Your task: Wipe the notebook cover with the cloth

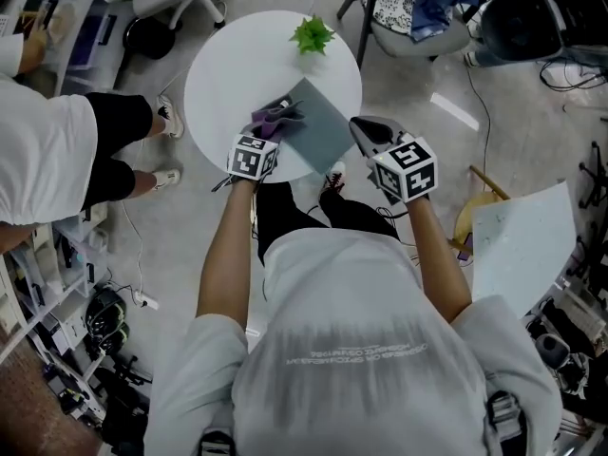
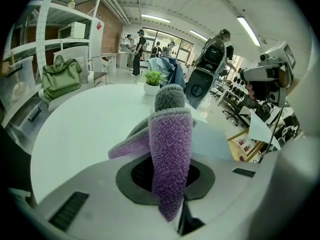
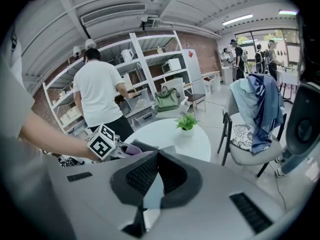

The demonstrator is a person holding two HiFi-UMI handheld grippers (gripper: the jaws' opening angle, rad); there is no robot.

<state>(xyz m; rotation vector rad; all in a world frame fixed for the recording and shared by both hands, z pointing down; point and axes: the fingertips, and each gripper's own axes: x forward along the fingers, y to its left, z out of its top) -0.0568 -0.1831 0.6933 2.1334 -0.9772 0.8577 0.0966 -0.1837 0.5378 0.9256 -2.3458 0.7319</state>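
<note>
Left gripper point(image 1: 267, 133): jaws clamped on the cloth point(image 2: 172, 149), at the notebook's point(image 1: 323, 131) left corner.
Right gripper point(image 1: 365, 132): jaws appear pinched on the notebook's right edge.
Bearing: the cover lies rightward of the cloth.

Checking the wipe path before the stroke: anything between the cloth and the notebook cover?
Nothing visible. The cloth, shut in the left gripper, sits at the notebook's left edge, and the cover looks bare. The plant stands beyond the far corner, off it. The right gripper appears to pinch only the right corner.
</note>
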